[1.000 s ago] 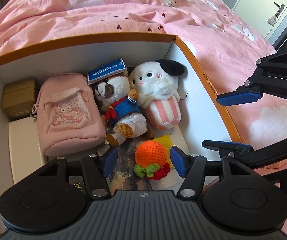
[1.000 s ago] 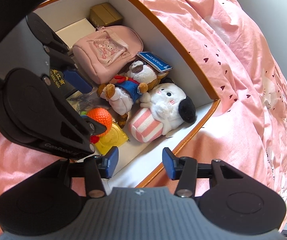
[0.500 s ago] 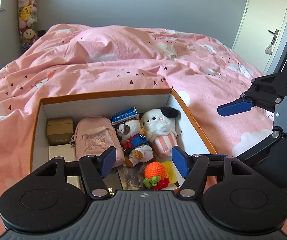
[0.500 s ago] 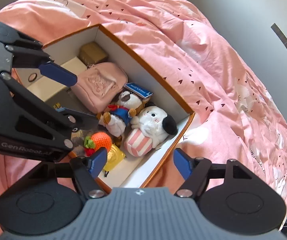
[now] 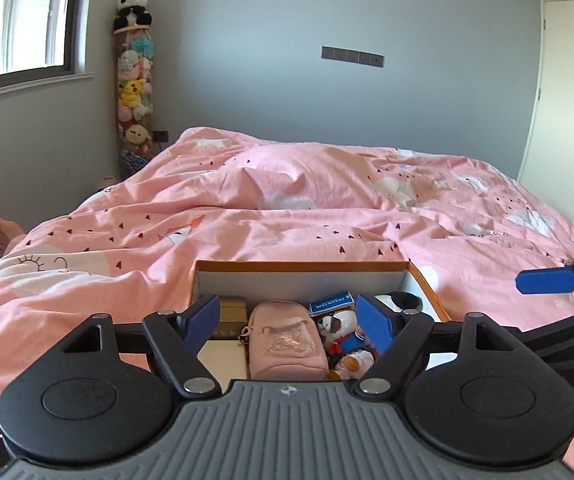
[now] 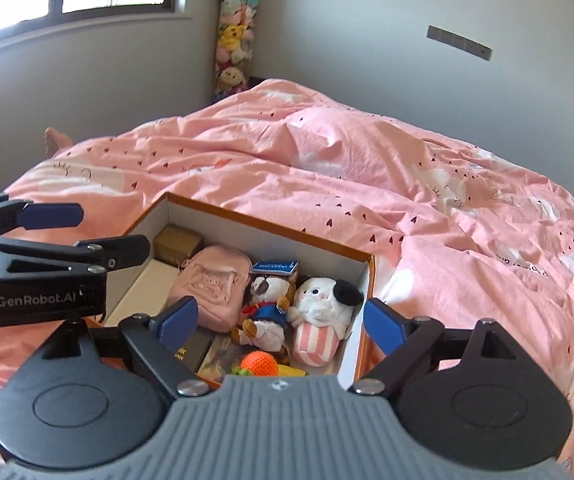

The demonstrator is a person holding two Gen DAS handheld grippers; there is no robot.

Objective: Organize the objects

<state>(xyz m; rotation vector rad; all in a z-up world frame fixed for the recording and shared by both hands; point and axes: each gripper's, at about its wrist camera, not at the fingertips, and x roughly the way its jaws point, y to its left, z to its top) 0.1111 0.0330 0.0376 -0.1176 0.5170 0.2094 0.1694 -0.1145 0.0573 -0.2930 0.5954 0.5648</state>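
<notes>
An orange-rimmed white box lies on the pink bed. It holds a pink mini backpack, a brown-and-white dog plush, a white plush with a striped base, a blue card, a tan small box and an orange crochet fruit. My left gripper is open and empty, raised above the box's near end. My right gripper is open and empty, above the box's near right corner. The backpack and the dog plush also show in the left wrist view.
The pink duvet covers the bed all around the box. A column of plush toys stands in the far corner. A white door is at the right. A bare foot rests at the bed's left edge.
Both grippers have lifted and drawn back from the box, tilting up so the room shows. The orange crochet fruit stays in the box. Both stay open.
</notes>
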